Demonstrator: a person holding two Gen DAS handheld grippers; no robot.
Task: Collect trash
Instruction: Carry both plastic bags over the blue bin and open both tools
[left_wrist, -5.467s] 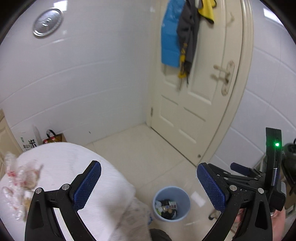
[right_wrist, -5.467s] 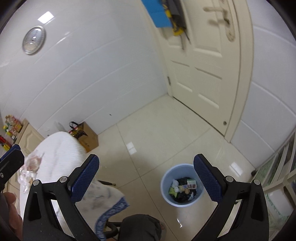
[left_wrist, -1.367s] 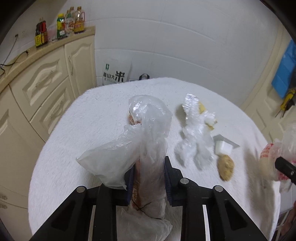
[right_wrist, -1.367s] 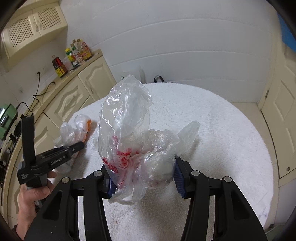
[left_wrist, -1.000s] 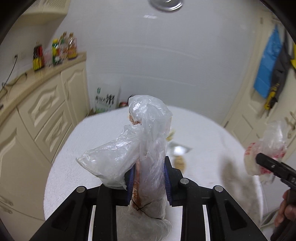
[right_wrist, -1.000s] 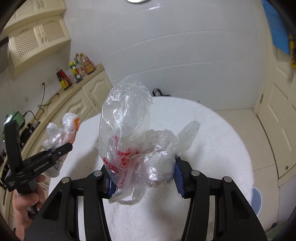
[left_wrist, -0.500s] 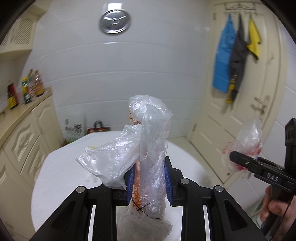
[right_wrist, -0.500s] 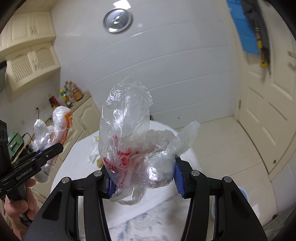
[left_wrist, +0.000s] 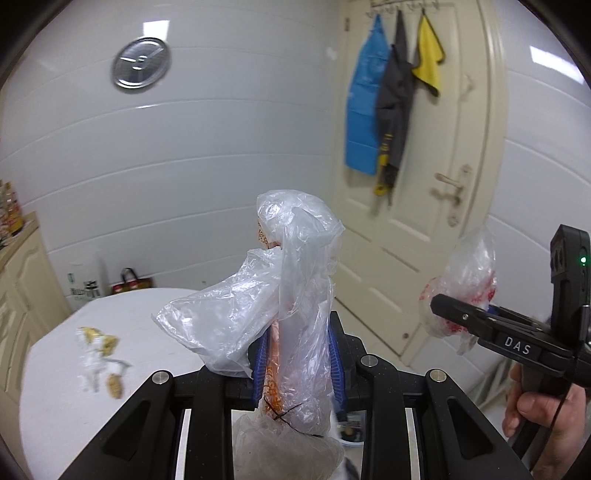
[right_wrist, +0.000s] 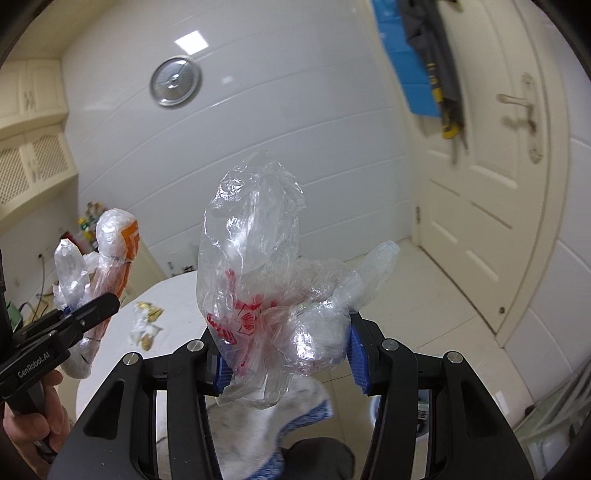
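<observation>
Left tongs (left_wrist: 297, 363): closed on a clear plastic bag with orange print (left_wrist: 288, 295); the bag is pinched between the blue pads and stands upright above them, off the table.
Right tongs (right_wrist: 286, 356): closed on a crumpled clear bag with red print (right_wrist: 258, 288); the bag is held between the blue pads, well above the table.
Table (left_wrist: 55, 398): round, with a white cover; a small heap of leftover trash (left_wrist: 98, 350) is seen lying near its left edge.
Left wrist view only: the right tongs are shown from the side at the right border, gripped from below by a hand (left_wrist: 543, 413); hanging cloths (left_wrist: 391, 96) on the door (left_wrist: 454, 221) are seen whole, in blue, dark grey and yellow.
Right wrist view only: the left tongs are seen at the left border with a hand (right_wrist: 33, 428) under them; wall cupboards (right_wrist: 29, 155) are seen at the upper left, and a blue bin (right_wrist: 375, 408) is partly seen on the floor behind the right finger.
Pose: both tongs are pointed forward and somewhat downward, and are held side by side, apart from each other.
Wall: a round metal cover (left_wrist: 140, 68) is seen on the white tiles in both views.
</observation>
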